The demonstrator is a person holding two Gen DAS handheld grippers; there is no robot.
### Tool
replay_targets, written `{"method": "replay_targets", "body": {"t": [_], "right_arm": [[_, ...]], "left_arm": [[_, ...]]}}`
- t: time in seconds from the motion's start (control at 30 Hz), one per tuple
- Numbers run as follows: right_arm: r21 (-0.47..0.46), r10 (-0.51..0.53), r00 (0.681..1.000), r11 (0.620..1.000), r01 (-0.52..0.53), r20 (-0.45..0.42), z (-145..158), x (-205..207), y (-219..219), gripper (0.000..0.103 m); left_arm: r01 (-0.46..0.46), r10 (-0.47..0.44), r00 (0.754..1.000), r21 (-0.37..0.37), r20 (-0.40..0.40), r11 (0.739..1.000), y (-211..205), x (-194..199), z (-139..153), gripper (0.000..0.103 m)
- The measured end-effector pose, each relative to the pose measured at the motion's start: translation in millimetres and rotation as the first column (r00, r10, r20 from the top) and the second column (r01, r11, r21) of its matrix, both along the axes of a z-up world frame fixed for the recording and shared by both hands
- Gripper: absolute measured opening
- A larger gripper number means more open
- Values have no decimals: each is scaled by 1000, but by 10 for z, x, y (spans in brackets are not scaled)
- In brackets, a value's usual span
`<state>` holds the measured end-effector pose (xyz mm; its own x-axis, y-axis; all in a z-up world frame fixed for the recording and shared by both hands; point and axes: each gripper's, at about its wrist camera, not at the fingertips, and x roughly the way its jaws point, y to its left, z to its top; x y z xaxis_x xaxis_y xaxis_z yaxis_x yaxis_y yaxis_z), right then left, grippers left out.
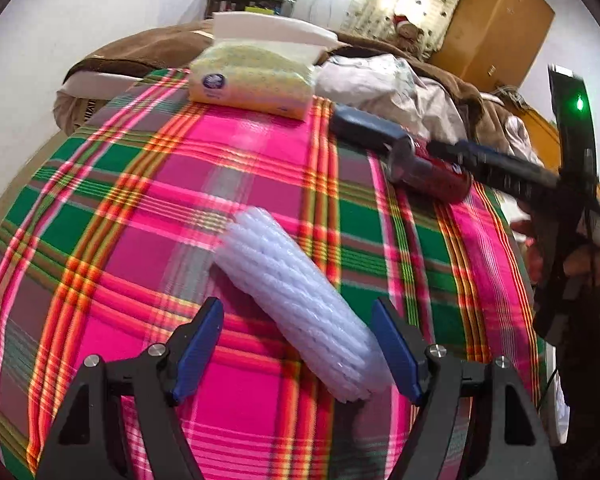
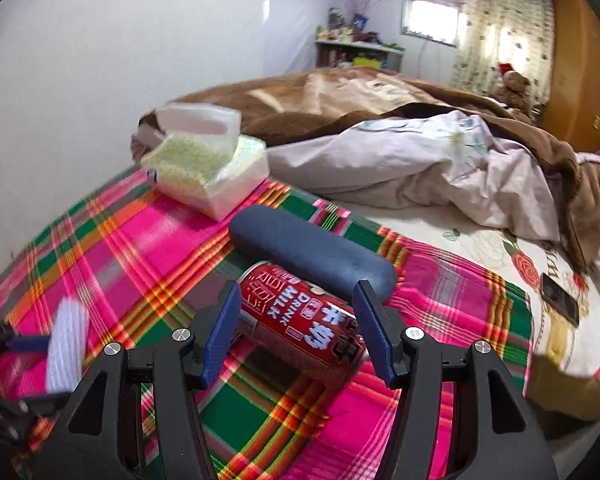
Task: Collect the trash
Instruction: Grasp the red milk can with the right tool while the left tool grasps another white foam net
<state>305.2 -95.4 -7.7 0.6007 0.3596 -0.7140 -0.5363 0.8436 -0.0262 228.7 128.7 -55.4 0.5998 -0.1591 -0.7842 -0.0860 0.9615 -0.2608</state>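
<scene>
A white ribbed foam roll [image 1: 300,300] lies on the plaid cloth [image 1: 140,200]. Its near end is between the blue pads of my left gripper [image 1: 297,300], which is open; the left pad stands clear of it. A red milk-drink can [image 2: 300,312] lies on its side, slantwise between the pads of my right gripper [image 2: 296,284]. The can rests on the cloth and the pads are close on either side without gripping it, so this gripper is open. The right wrist view shows the roll [image 2: 66,344] at the left edge. In the left wrist view the can [image 1: 432,176] is at the right.
A dark blue case [image 2: 312,256] lies right behind the can. A yellow tissue pack [image 1: 252,84] sits at the cloth's far edge. Crumpled pale bedding [image 2: 420,160] and a brown blanket fill the far side of the bed. A phone [image 2: 560,304] lies to the right.
</scene>
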Motion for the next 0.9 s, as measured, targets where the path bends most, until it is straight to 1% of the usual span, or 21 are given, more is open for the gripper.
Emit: {"method": "replay_targets", "body": {"t": [0.03,0.17,0.3,0.33,0.43,0.47,0.53,0.57,0.6,0.67,0.73,0.8,0.87,0.9], "right_arm": [[-21,25,1000,999,-25,-10,-24,-17,31,60],[-80,100,995,992,-101,-7,-45,-166,110,69],[-119,182,982,975,-187,-52,5,-274,210,69],[-134,200,979,970,-204,-45,25,-310,242,69],[-196,168,986,967,-162,13,23,-260,259,69],[-201,149,989,969,-144,9,4,-206,245,70],[-174,144,988,973,-152,-55,-72,-92,207,70],[-181,139,988,972,-148,-62,-108,-82,202,71],[-195,134,990,971,-141,-48,-122,-92,203,71],[-203,150,987,966,-160,-60,-150,-139,208,71],[-194,159,981,965,-178,-111,-180,-162,208,71],[-169,145,977,971,-172,-157,-203,-167,196,71],[-117,137,972,980,-161,-192,-219,-178,180,71],[-95,122,972,985,-144,-201,-222,-173,169,71]], "left_arm": [[-2,2,1000,-3,-3,1000,24,17,-12,78],[-10,10,1000,-10,0,1000,71,60,-22,78],[-10,10,1000,-2,3,1000,64,67,-23,78],[-10,10,1000,-3,3,1000,67,59,-22,78],[-21,21,1000,-11,4,1000,85,64,-25,78],[-26,26,1000,-15,5,1000,94,72,-27,78],[-23,23,1000,-10,5,1000,93,88,-35,78],[-22,22,1000,-7,7,1000,91,90,-35,78],[-22,22,1000,-7,8,1000,99,104,-34,78],[-29,29,1000,-12,12,1000,106,120,-36,78],[-40,40,999,-28,14,999,133,136,-39,77],[-53,54,998,-32,15,998,152,154,-35,77],[-74,74,997,-13,20,997,170,167,-41,70],[-78,79,997,-12,23,997,183,167,-45,69]]}}
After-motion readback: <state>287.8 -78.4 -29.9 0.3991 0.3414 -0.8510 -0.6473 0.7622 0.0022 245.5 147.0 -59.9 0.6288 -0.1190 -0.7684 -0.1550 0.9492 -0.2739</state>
